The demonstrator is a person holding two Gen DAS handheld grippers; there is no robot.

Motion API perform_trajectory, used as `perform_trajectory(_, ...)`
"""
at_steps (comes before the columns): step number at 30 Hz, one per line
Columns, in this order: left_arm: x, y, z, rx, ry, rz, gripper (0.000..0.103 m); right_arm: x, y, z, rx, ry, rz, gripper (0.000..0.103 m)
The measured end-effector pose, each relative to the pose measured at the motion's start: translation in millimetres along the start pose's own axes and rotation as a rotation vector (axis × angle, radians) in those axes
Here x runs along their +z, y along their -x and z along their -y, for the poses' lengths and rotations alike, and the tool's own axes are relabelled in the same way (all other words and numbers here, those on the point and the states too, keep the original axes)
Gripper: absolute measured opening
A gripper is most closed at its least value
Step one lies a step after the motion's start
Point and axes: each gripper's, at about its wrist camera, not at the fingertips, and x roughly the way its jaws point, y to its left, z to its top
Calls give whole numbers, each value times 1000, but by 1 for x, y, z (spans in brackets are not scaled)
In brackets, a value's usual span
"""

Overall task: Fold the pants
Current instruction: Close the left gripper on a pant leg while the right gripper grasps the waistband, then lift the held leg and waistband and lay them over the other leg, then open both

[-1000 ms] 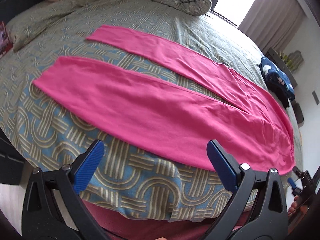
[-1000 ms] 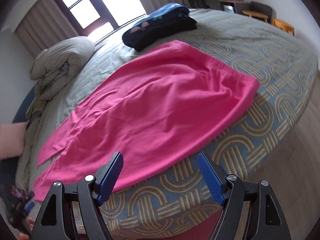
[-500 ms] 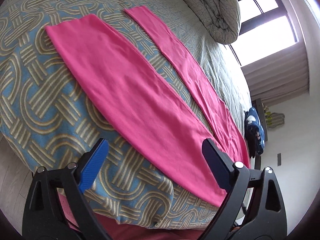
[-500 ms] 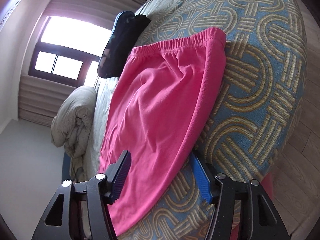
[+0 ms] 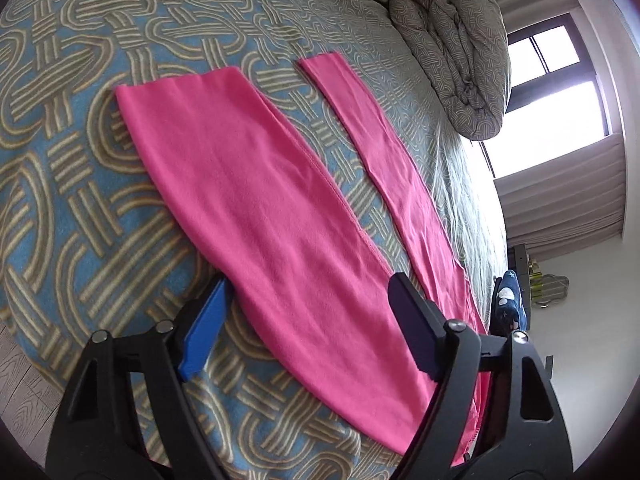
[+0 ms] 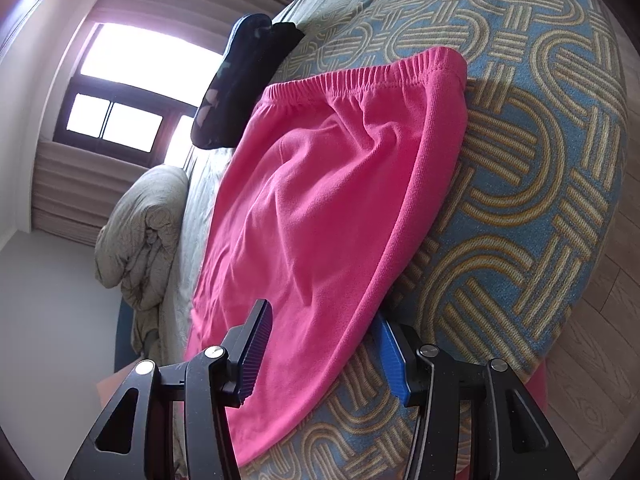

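Pink pants spread flat on bed, on blue-and-tan woven-pattern blanket, legs apart in a narrow V. Near leg broad, hem square at upper left; far leg slimmer, running alongside toward rolled grey duvet and window. Left gripper spread wide, straddling near leg low on thigh: blue left pad just beside outer edge of fabric, over blanket; right pad over inner part of same leg. Nothing clamped. Dark navy garment at far edge of bed, partly hidden behind gripper frame.

From right wrist: duvet at left, navy garment just beyond waistband, touching or merely beside it, hard to say. Pants seen from hip side, elastic gathered waistband at top, side seam hanging over edge of bed. Right gripper open moderately, straddling that side edge: left pad above cloth, right pad tucked at underside of fold against blanket. Fabric between pads, not pinched. Wood floor at far right.
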Motion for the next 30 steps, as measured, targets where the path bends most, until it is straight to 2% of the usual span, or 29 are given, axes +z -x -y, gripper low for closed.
perform_trajectory(3,2,-4,3,1,-15,5,77,0,-3,-4,-12,4,0,52)
perform_trajectory(4,2,-4,4,8,-23,8,66,0,-3,-5,-11,2,2,51)
perform_trajectory(5,2,-4,4,8,-33,10,46,1,-6,-9,-10,4,0,35)
perform_trajectory(6,3,-6,3,11,-34,-2,35,2,-8,-9,-8,5,-3,21)
perform_trajectory(7,4,-8,0,6,-24,-17,12,3,-10,-9,-18,2,-15,7)
perform_trajectory(8,5,-8,-4,-3,-5,-24,8,4,-13,-8,-25,-12,-23,6)
perform_trajectory(11,4,-2,-7,-17,-3,-8,8,6,-12,-5,-19,-40,-12,4)
perform_trajectory(18,7,5,10,15,-81,23,8,9,7,-45,-30,158,71,4)
perform_trajectory(24,8,12,14,24,-99,28,8,5,9,-57,-57,210,90,4)
perform_trajectory(30,16,19,29,26,-126,42,6,11,15,-68,-22,234,121,4)
